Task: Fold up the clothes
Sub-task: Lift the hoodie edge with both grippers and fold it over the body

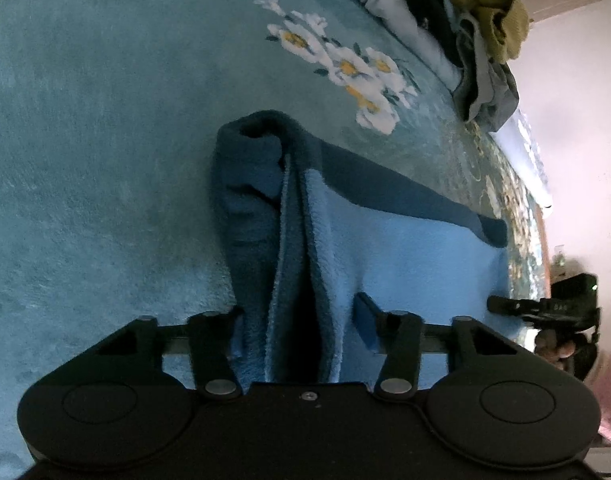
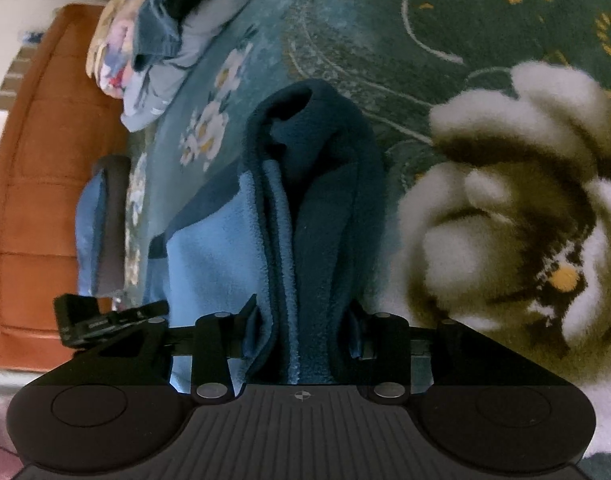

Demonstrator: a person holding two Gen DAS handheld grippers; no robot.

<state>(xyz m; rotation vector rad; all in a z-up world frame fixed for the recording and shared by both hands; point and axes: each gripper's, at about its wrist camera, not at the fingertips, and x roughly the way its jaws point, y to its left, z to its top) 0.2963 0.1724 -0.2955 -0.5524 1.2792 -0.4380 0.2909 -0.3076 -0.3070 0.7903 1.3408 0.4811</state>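
A blue fleece garment with dark blue trim lies on the teal bedspread. A raised fold of it runs up between the fingers of my left gripper. The left pad touches the fold, while the right pad stands a little off it. In the right wrist view the garment's other end is bunched into a thick fold. My right gripper is shut on that fold, with both pads pressing on it. Each gripper shows at the edge of the other's view, the right one and the left one.
A heap of unfolded clothes lies at the far edge of the bed, also in the right wrist view. A blue and grey folded piece lies beside an orange-brown padded board. The cover bears a large white flower.
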